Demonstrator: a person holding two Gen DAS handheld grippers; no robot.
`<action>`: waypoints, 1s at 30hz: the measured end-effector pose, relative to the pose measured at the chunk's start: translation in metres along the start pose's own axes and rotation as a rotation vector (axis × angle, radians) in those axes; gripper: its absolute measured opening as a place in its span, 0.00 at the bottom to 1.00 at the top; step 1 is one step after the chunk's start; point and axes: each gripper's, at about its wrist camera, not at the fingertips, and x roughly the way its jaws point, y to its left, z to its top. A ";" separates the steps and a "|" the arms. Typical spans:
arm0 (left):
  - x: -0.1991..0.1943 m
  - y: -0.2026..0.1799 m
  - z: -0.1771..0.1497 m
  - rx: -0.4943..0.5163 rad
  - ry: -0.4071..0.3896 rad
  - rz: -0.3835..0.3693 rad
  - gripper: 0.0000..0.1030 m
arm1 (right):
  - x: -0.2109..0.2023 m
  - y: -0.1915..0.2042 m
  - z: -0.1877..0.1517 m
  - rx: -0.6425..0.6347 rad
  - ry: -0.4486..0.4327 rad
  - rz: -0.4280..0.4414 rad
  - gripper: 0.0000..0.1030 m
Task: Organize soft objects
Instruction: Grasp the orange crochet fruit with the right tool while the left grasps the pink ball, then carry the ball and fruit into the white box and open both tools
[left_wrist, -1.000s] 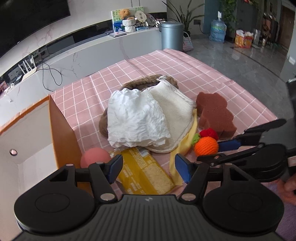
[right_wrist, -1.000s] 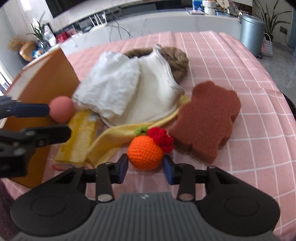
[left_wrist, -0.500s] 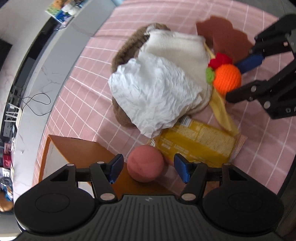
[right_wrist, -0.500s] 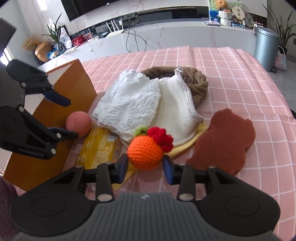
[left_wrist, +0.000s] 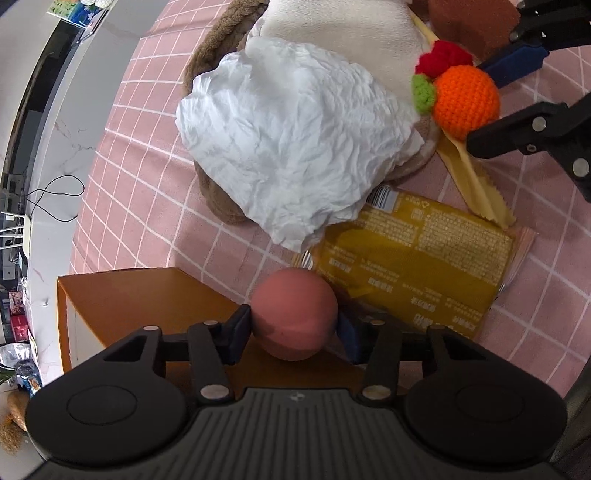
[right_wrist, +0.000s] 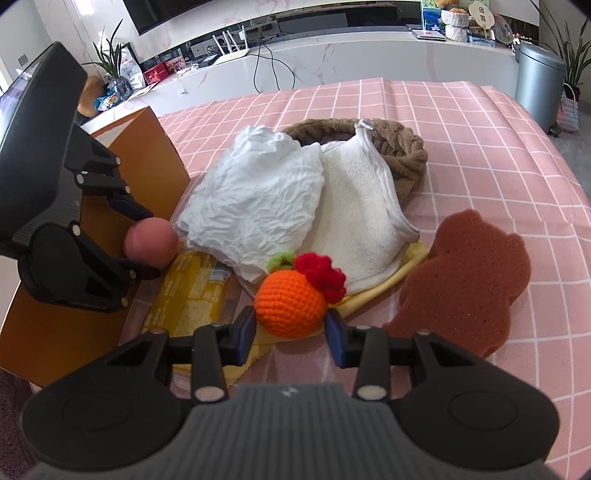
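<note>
The left gripper (left_wrist: 294, 325) is closing, and the pink ball (left_wrist: 294, 313) is caught between its blue pads (left_wrist: 239, 325), which touch the ball on both sides. The ball is seen just beside the orange box (left_wrist: 122, 299), against its outer wall. Touching the ball on the side away from the box, a yellow packet (left_wrist: 413, 266) is laid flat on the pink checked tablecloth (left_wrist: 147, 122).

The right gripper (right_wrist: 290, 326) is pinched on the crocheted orange (right_wrist: 290, 301), whose green leaf and red knitted tuft are turned away from the claw. The orange is held farther from the box than the packet, over the edge of a yellow cloth (right_wrist: 373, 295).

Beyond the packet from the box, a crumpled white cloth (right_wrist: 255, 199) is draped over a cream towel (right_wrist: 362, 221), and both are heaped on a brown braided headband (right_wrist: 402, 155). A brown bear-shaped sponge (right_wrist: 461, 277) is laid flat on the tablecloth, farthest from the box, its edge close to the yellow cloth.
</note>
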 end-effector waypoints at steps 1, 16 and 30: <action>-0.001 0.001 -0.001 -0.007 -0.003 -0.001 0.52 | 0.000 0.000 0.000 -0.001 0.000 0.000 0.39; -0.076 0.008 -0.036 -0.288 -0.267 0.001 0.48 | -0.048 0.017 -0.007 -0.053 -0.117 -0.021 0.39; -0.138 0.034 -0.155 -0.878 -0.529 -0.025 0.48 | -0.092 0.120 0.019 -0.295 -0.208 0.149 0.39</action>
